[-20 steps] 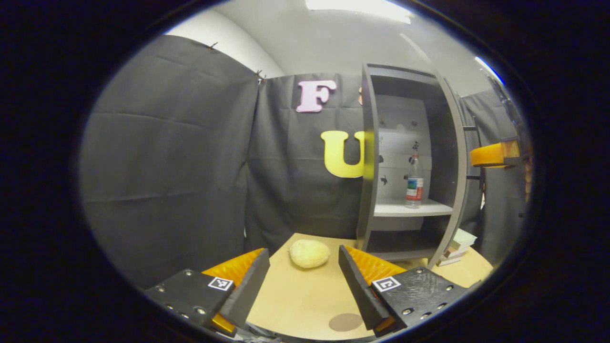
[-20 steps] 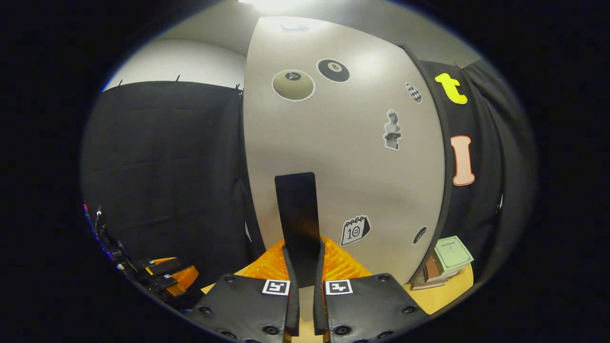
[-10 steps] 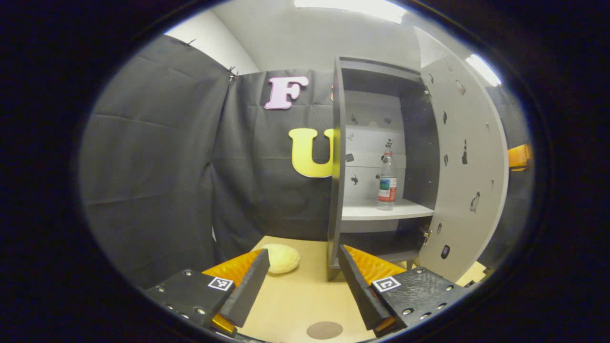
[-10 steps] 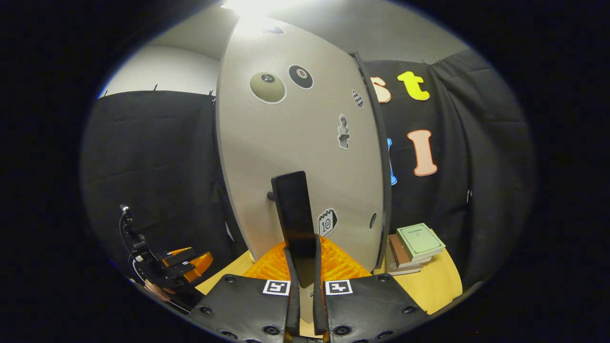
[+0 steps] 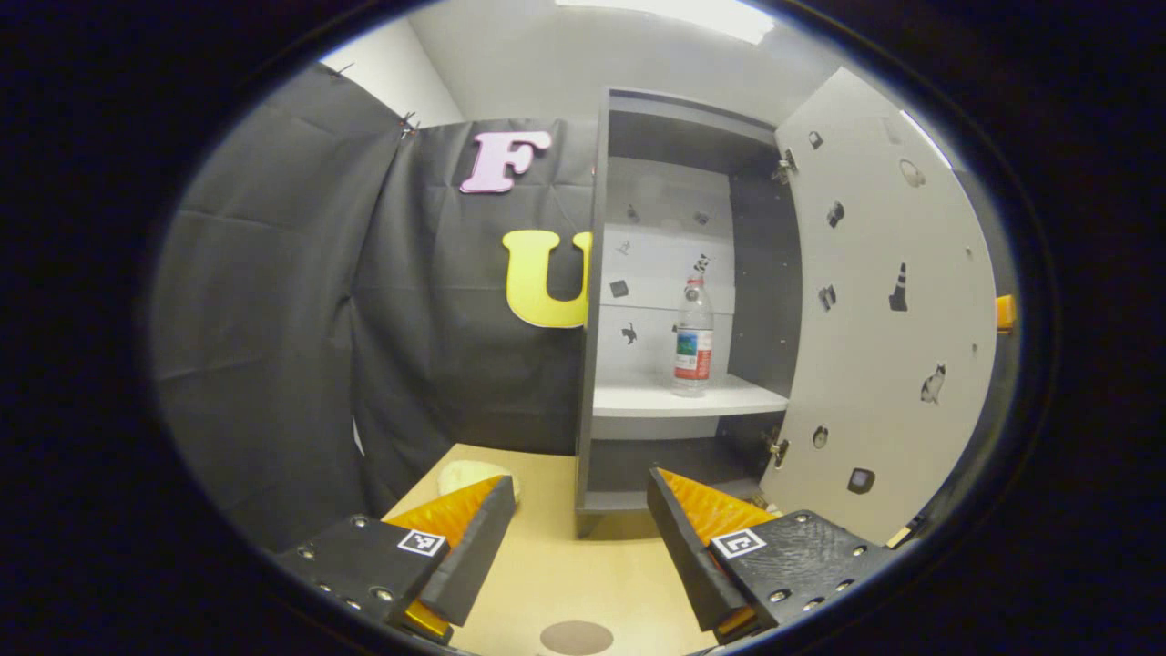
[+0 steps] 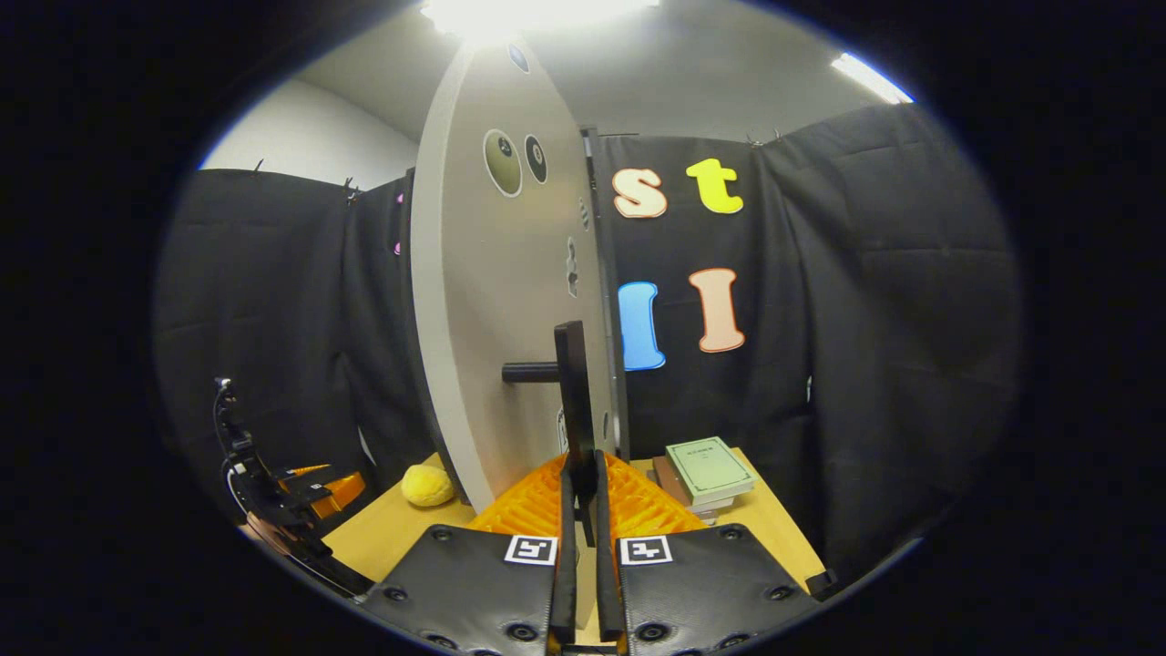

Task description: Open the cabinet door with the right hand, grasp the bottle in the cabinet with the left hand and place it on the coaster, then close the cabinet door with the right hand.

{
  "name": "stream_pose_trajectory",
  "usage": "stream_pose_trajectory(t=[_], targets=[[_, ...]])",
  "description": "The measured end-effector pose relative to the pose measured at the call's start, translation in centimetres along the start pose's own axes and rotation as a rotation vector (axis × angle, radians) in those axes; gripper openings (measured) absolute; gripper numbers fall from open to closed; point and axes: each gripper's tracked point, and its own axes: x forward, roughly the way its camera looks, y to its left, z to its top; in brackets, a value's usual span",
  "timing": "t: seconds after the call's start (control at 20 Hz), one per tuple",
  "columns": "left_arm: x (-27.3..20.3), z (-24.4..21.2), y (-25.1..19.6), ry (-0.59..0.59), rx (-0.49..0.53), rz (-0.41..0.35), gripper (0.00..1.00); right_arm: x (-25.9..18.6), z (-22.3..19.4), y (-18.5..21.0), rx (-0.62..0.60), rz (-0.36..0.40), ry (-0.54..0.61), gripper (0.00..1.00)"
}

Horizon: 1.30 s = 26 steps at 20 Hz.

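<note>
On the white cabinet shelf (image 5: pixel 679 398) I see the clear plastic bottle (image 5: pixel 693 340) upright, cap up; my left gripper (image 5: pixel 580 547) gapes level, my right gripper (image 6: pixel 580 510) clamps the black door handle (image 6: pixel 574 401).

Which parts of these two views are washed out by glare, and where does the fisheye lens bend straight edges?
Right gripper view: a ceiling light blows out the top of the cabinet door, whose edge bows in a curve. Left gripper view: a bright ceiling strip glares at the top; the door's outer edge curves, while the bottle on the shelf stays sharp.

Yellow lump (image 5: pixel 460 474) half behind left fingers (image 5: pixel 474 538)
</note>
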Motion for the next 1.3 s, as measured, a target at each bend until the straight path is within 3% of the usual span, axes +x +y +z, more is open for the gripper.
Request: stream_pose_trajectory(t=[0.05, 0.1, 0.25, 0.3, 0.4, 0.45, 0.5, 0.55, 0.8, 0.9, 1.0, 1.15, 1.2, 1.25, 1.3], targets=[[0.2, -0.2, -0.2, 0.006, 0.002, -0.006, 0.9, -0.1, 0.1, -0.8, -0.006, -0.039, -0.001, 0.11], [0.4, -0.4, -0.4, 0.01, 0.001, -0.011, 0.87, -0.3, 0.2, -1.7, -0.018, -0.071, -0.001, 0.05], [0.7, -0.7, -0.5, 0.018, -0.007, -0.015, 0.87, -0.1, 0.1, -0.8, 0.009, -0.03, -0.003, 0.05], [0.6, -0.6, -0.5, 0.019, -0.005, -0.016, 0.93, 0.1, -0.1, -0.3, 0.021, -0.012, 0.002, 0.06], [0.5, -0.6, -0.7, 0.024, 0.004, -0.018, 0.93, -0.2, -0.2, -0.8, 0.04, -0.031, 0.007, 0.07], [0.7, -0.7, -0.7, 0.028, 0.01, -0.022, 0.87, -0.3, -0.1, -0.9, 0.044, -0.046, 0.003, 0.08], [0.8, -0.7, -0.8, 0.031, 0.017, -0.027, 0.9, -0.4, 0.0, -1.1, 0.046, -0.059, 0.004, 0.01], [1.1, -0.9, -1.0, 0.037, 0.024, -0.035, 0.9, -0.5, -0.3, -1.2, 0.049, -0.065, 0.012, 0.1], [3.1, -1.0, -2.3, 0.053, 0.039, -0.08, 0.9, -2.6, -1.1, -2.6, 0.071, -0.144, 0.062, 0.22], [3.8, -0.1, -3.6, 0.023, 0.026, -0.115, 0.87, -2.6, -0.9, -2.6, 0.108, -0.173, 0.036, 0.32], [4.7, 1.1, -5.2, -0.019, 0.006, -0.157, 0.9, -2.3, -1.0, -3.8, 0.112, -0.239, 0.03, 0.33], [6.6, 2.4, -7.4, -0.038, -0.019, -0.205, 0.87, -2.3, -1.0, -4.6, 0.146, -0.289, 0.04, 0.75], [7.2, 2.9, -7.9, -0.041, -0.024, -0.207, 0.87, -2.5, -1.2, -5.0, 0.145, -0.309, 0.041, 0.81], [7.9, 3.6, -8.4, -0.049, -0.028, -0.215, 0.87, -2.3, -1.2, -5.9, 0.138, -0.346, 0.043, 0.94], [8.6, 4.3, -8.9, -0.055, -0.026, -0.219, 0.87, -2.2, -1.1, -6.7, 0.133, -0.371, 0.044, 0.99]])
